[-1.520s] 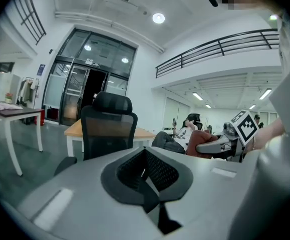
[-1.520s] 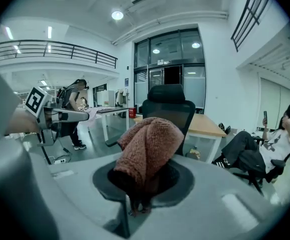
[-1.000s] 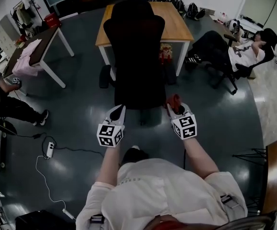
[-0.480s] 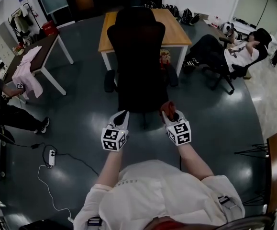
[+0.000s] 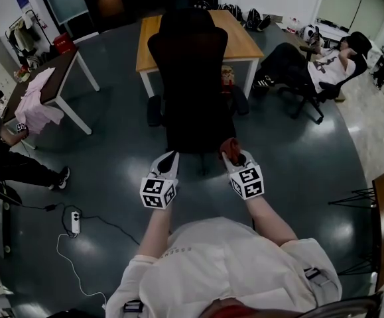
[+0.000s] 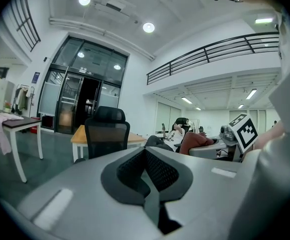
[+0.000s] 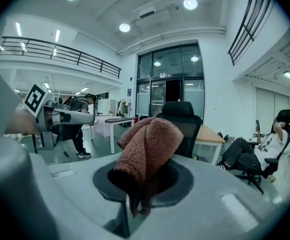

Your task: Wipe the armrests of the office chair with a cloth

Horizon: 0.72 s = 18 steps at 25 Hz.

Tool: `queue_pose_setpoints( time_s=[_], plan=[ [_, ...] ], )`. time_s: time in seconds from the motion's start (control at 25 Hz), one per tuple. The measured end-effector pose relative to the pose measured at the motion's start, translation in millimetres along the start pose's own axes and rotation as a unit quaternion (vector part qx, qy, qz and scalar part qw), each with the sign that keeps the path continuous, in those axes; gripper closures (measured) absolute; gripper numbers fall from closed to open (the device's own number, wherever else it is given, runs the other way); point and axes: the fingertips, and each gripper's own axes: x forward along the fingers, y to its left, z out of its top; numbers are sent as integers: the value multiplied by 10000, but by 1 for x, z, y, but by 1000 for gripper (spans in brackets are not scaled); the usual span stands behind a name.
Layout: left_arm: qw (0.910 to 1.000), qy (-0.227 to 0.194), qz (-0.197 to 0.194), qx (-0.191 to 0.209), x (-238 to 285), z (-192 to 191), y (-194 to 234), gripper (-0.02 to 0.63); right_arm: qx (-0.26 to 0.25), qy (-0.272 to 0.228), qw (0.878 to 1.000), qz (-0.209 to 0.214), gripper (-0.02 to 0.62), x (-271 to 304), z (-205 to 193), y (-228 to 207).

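The black office chair (image 5: 190, 78) stands with its back to me, in front of a wooden table (image 5: 245, 35). Its armrests (image 5: 154, 110) stick out low on either side, the right armrest (image 5: 239, 101) partly hidden. My right gripper (image 5: 235, 152) is shut on a reddish-brown cloth (image 5: 229, 146) just behind the chair's base. In the right gripper view the cloth (image 7: 150, 144) bulges up out of the right gripper (image 7: 143, 184), with the chair (image 7: 182, 119) beyond. My left gripper (image 5: 167, 159) is level with the right one; its jaws are shut with nothing between them, and the left gripper (image 6: 150, 176) faces the chair (image 6: 107, 134).
A person (image 5: 318, 68) leans back in another chair at the right. Another person (image 5: 6, 151) sits at the far left, beside a white-legged table (image 5: 59, 68) with pink fabric (image 5: 36, 105) on it. A power strip (image 5: 75, 222) and cable lie on the dark floor.
The head view has drifted slightly. Both grippers stay side by side behind the chair, and the cloth is still held in the right one.
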Motion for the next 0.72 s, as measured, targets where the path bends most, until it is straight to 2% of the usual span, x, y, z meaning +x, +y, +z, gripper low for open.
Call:
queue_pose_setpoints(
  time_s=[0.2,0.48,0.72],
  plan=[
    [9999,-115,15,-103,-1,-1,3,589,-269,52,9996,34,548,3,-1,6],
    [9999,-131,-23,-66,5,4,3,589,-185,94,9998,-51,548,6,1,-4],
    [9997,-110,33,-196,16,0,4,589,25,166,9998,69,548,8,-8,-14]
  ],
)
